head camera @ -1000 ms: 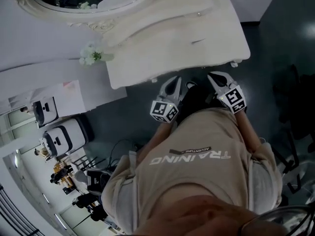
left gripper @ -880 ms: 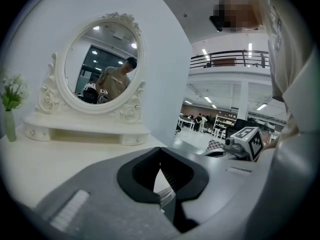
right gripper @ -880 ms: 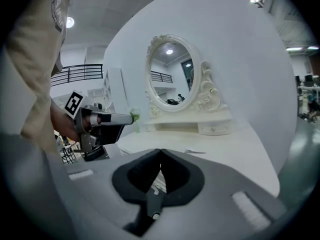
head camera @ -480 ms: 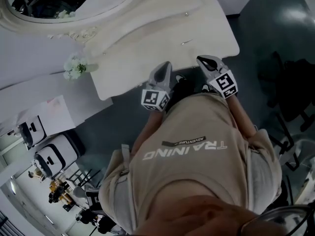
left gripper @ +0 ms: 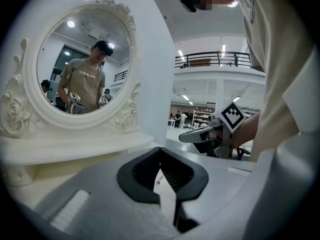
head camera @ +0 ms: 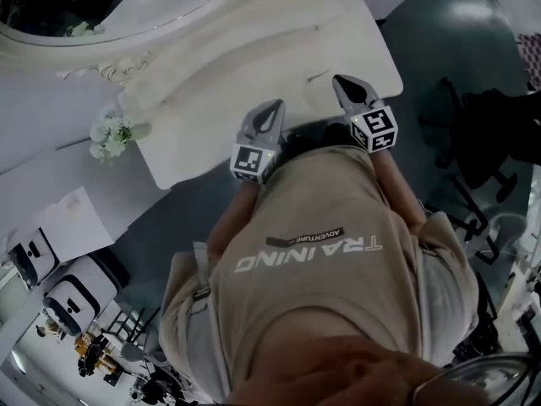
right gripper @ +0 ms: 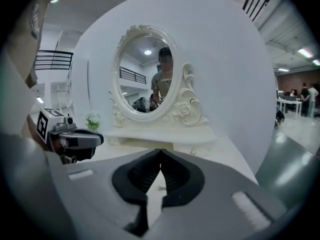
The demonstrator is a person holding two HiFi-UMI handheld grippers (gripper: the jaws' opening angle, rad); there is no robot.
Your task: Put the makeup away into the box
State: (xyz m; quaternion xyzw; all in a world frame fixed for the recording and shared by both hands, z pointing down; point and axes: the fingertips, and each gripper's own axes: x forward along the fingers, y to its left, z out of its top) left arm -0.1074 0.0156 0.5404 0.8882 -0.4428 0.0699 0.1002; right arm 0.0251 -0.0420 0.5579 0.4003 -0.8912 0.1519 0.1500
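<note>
No makeup and no box shows in any view. My left gripper (head camera: 272, 108) and right gripper (head camera: 341, 81) hover side by side over the front edge of a cream dressing table (head camera: 211, 74). Both have their jaws together with nothing between them. In the left gripper view the left gripper (left gripper: 160, 150) points along the tabletop, with the right gripper (left gripper: 187, 136) off to its right. The right gripper (right gripper: 160, 151) faces the oval mirror (right gripper: 145, 74). A small thin dark item (head camera: 317, 76) lies on the tabletop just ahead of it.
The carved mirror (head camera: 101, 7) stands at the back of the table, against a white wall panel. A small bunch of white flowers (head camera: 106, 134) sits at the table's left end. Dark chairs (head camera: 482, 134) stand on the grey floor to the right.
Both grippers have moved forward from in front of the table to over its front edge. Their jaws stay together. The person has stepped closer to the table.
</note>
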